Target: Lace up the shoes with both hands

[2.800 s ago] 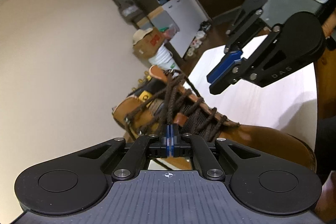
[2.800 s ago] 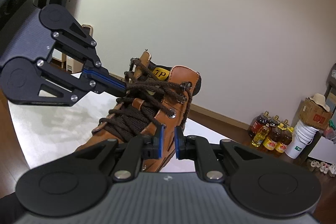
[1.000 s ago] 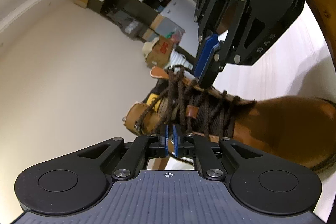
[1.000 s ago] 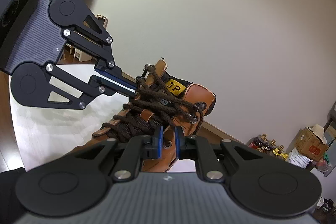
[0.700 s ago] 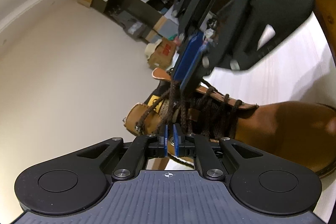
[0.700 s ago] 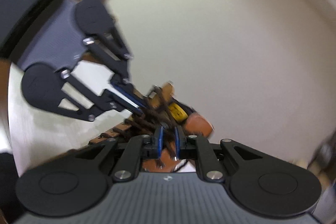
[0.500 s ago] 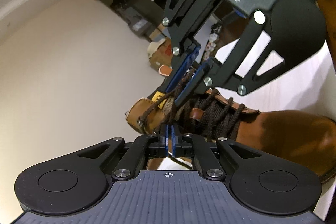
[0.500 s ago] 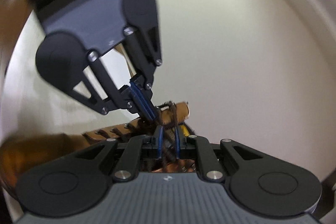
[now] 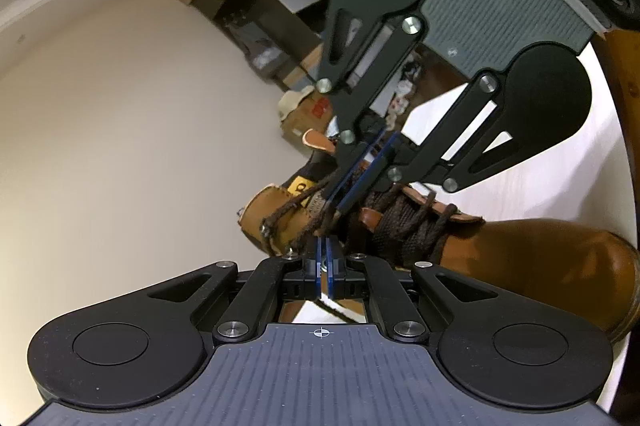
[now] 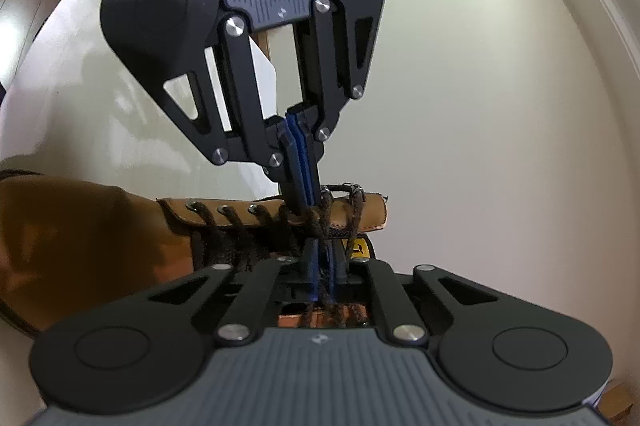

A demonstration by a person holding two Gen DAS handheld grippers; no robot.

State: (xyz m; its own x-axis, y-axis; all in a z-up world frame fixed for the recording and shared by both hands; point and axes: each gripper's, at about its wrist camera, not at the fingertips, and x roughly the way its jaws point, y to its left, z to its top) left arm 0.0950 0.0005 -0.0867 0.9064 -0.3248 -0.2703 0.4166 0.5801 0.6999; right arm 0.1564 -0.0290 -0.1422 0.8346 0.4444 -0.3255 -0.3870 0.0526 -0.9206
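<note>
— Where's the brown leather boot (image 9: 540, 258)?

— On the white tabletop (image 9: 560, 186), both grippers meeting over its upper eyelets.

— The jaws?

— The right gripper (image 9: 334, 204) is closing narrow, dark brown lace (image 10: 320, 216) between its pads. The left gripper (image 9: 323, 254) is opening slightly; lace sits by its tips, grip unclear. Likely a handover.

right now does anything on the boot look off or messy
Nothing looks damaged. The brown boot stands on the white table; its dark laces hang loose and untied at the top eyelets, where the left gripper and right gripper meet.
</note>
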